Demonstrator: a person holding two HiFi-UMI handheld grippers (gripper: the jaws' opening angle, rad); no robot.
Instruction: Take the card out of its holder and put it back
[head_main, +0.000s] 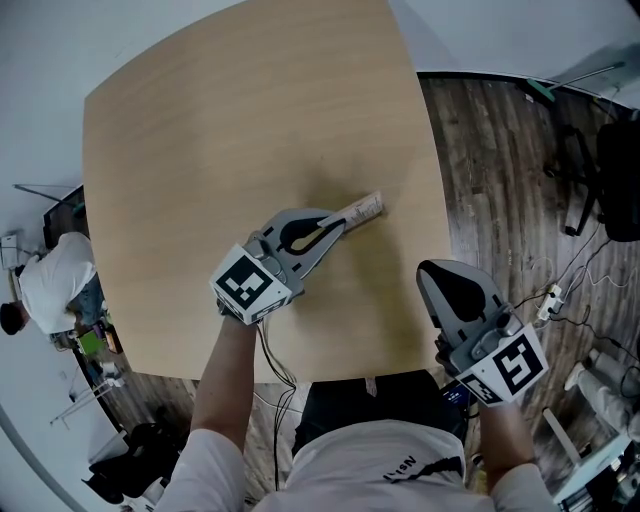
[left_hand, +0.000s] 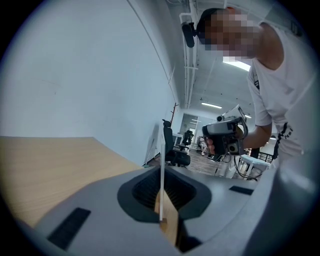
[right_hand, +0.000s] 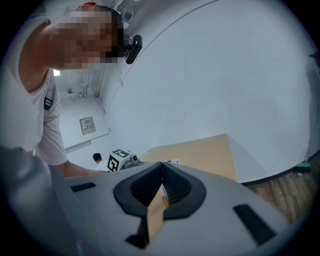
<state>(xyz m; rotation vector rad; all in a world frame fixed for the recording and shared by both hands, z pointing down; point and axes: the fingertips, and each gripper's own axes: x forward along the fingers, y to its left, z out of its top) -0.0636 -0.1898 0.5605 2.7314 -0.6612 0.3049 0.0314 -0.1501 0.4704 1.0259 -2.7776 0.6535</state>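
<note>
A flat pale card (head_main: 362, 210) with a little red print sticks out up-right from my left gripper (head_main: 340, 226), just above the wooden table (head_main: 200, 140). I cannot tell whether a holder is still around it. In the left gripper view the card (left_hand: 161, 150) shows edge-on as a thin white line, and the left gripper (left_hand: 162, 172) is shut on it. My right gripper (head_main: 428, 270) hangs past the table's right edge near my body. In its own view the right gripper (right_hand: 162, 169) is shut with nothing between the jaws.
The table top holds nothing else. Dark plank floor (head_main: 500, 180) lies to the right, with cables (head_main: 560, 290) and a black chair base (head_main: 580, 190). Another person (head_main: 50, 280) sits at the left edge. A white wall (left_hand: 75, 70) stands behind the table.
</note>
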